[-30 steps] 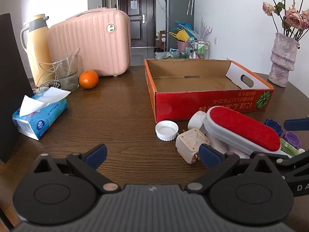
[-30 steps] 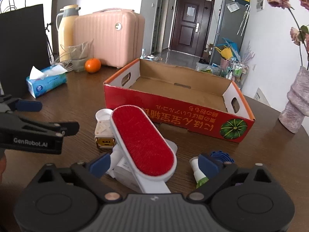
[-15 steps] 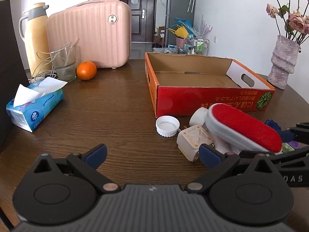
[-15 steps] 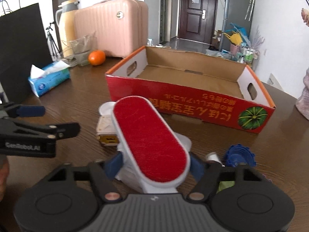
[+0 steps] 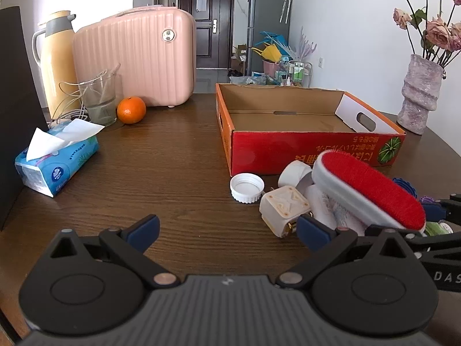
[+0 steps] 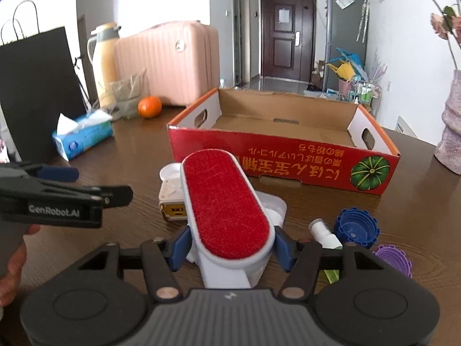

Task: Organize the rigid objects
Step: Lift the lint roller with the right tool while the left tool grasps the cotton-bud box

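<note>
A lint brush point(image 6: 226, 210) with a red pad and white body lies on a pile of small things in front of the red cardboard box point(image 6: 288, 164). My right gripper point(image 6: 232, 248) is closing, and its blue pads press both sides of the brush's near end. In the left wrist view the lint brush point(image 5: 371, 190) lies tilted beside a white plug adapter point(image 5: 285, 206) and a white cap point(image 5: 247, 187). My left gripper point(image 5: 227, 227) is open over bare table, left of the pile, with nothing between its fingers.
A blue cap point(image 6: 355, 227), a purple cap point(image 6: 393, 259) and a small tube point(image 6: 324, 232) lie right of the brush. A tissue pack point(image 5: 57, 158), an orange point(image 5: 131, 109), a glass, a thermos and a pink suitcase point(image 5: 135, 60) stand at the back left. A vase point(image 5: 419, 92) is at the right.
My right gripper's jaws have closed in from wide open onto the sides of the lint brush. The left gripper has stayed where it was, still open.
</note>
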The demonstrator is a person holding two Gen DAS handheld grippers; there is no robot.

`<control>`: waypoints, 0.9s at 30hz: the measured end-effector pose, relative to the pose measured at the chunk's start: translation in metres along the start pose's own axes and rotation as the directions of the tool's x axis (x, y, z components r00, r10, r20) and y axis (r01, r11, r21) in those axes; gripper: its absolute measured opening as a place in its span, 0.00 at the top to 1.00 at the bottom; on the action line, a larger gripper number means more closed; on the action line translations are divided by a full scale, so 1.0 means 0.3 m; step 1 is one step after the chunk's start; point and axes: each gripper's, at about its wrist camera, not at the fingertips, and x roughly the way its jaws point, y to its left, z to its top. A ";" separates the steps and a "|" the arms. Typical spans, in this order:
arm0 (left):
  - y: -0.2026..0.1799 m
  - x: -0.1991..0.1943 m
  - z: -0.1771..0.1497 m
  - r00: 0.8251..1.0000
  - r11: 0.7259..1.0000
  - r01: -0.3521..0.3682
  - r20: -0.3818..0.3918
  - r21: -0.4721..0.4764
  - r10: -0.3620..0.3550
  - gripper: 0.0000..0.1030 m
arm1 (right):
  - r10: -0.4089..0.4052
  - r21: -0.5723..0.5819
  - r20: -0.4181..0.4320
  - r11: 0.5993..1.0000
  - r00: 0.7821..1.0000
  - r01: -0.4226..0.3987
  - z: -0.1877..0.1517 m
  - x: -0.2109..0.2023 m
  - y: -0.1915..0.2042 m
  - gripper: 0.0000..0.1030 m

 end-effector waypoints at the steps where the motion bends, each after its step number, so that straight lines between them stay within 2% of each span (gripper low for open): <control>1: -0.004 -0.004 -0.002 1.000 1.000 -0.001 0.000 0.001 0.001 0.00 | -0.003 0.005 0.013 1.000 1.000 0.003 -0.003 -0.011 -0.002 0.43; 11: -0.092 -0.017 -0.018 1.000 1.000 0.008 -0.012 0.027 -0.008 0.00 | -0.046 0.052 0.097 0.998 0.994 0.041 -0.039 -0.096 -0.077 0.43; 27: -0.353 0.034 0.024 1.000 0.996 0.015 -0.020 0.083 -0.013 0.00 | -0.138 0.055 0.179 0.990 0.974 0.130 -0.100 -0.180 -0.291 0.43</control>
